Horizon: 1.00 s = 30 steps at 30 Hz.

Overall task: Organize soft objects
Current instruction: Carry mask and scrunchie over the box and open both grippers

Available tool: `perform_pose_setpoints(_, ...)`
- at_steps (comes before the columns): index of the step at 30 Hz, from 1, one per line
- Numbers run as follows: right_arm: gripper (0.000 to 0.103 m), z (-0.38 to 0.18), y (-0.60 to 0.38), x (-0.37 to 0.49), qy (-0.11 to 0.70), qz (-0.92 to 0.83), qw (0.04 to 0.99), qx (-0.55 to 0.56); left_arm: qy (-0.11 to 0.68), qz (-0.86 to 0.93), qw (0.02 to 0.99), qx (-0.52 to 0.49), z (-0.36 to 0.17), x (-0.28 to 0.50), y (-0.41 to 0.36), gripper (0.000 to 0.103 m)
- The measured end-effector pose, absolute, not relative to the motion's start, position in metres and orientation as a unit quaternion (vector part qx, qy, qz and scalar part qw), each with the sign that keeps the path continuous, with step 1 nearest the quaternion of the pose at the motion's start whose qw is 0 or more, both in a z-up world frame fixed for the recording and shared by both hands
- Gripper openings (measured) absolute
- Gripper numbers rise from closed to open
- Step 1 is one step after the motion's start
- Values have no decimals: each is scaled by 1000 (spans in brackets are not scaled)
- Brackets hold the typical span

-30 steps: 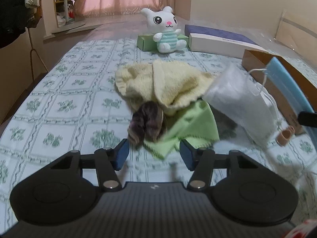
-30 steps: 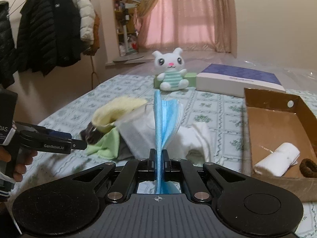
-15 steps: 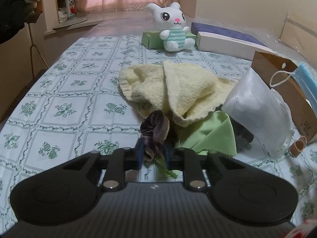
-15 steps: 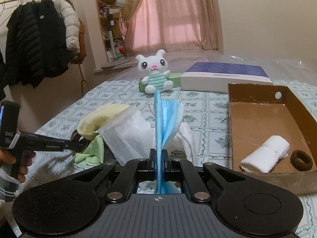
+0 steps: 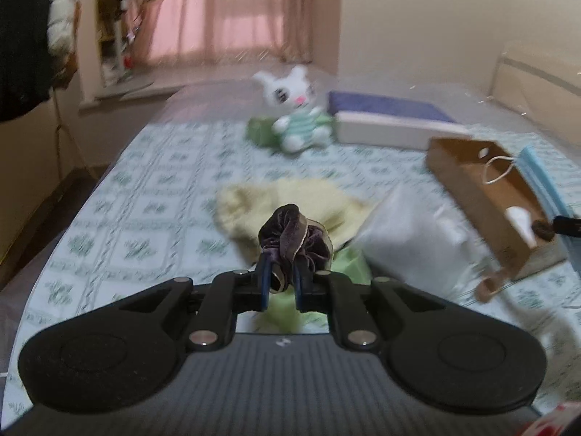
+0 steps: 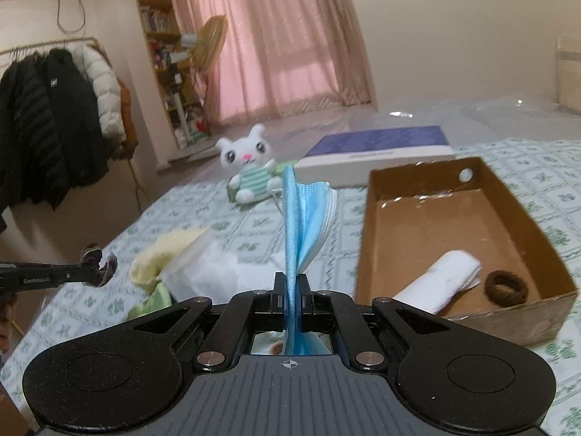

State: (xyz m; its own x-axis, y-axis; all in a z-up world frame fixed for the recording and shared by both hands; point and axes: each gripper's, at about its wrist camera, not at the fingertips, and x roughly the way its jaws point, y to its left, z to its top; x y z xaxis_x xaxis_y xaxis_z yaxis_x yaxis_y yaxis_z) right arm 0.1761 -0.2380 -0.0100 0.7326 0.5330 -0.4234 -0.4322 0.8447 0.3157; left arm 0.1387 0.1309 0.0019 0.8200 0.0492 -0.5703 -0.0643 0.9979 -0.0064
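Observation:
A dark purple velvet scrunchie (image 5: 290, 234) is lifted above the bed, pinched between the blue pads of my left gripper (image 5: 281, 272), whose jaws are still closing on it. The right wrist view shows that scrunchie (image 6: 98, 265) hanging at the far left from the left gripper (image 6: 81, 272). My right gripper (image 6: 290, 279) is shut on a folded blue face mask (image 6: 308, 218) that stands upright from its fingers. To its right lies an open cardboard box (image 6: 399, 218) holding a rolled white cloth (image 6: 439, 283) and a brown hair tie (image 6: 506, 287).
A yellow towel (image 5: 290, 200), a green cloth (image 5: 348, 265) and a white packet (image 5: 410, 232) lie heaped on the patterned bedspread. A plush bunny (image 6: 247, 170) and a flat blue-topped box (image 6: 377, 149) sit at the far end. Coats (image 6: 54, 127) hang at left.
The left gripper closed on the scrunchie and lifted it off the pile. The right gripper carried the mask to the right, nearer the cardboard box.

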Motion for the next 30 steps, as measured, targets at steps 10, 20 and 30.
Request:
perform_pose_setpoints(10,4,9,-300,179,230,228,938,125,267,-66,961,-7,36,167,41,12)
perform_pose_setpoints(20,4,19,-349,236,236,213,939,130,271,-149,951,1,46,236,-61,12)
perform_pose_setpoints(30,4,8,-374,322,250,210,936,131,312,-165,936,12,27,321,-122,12)
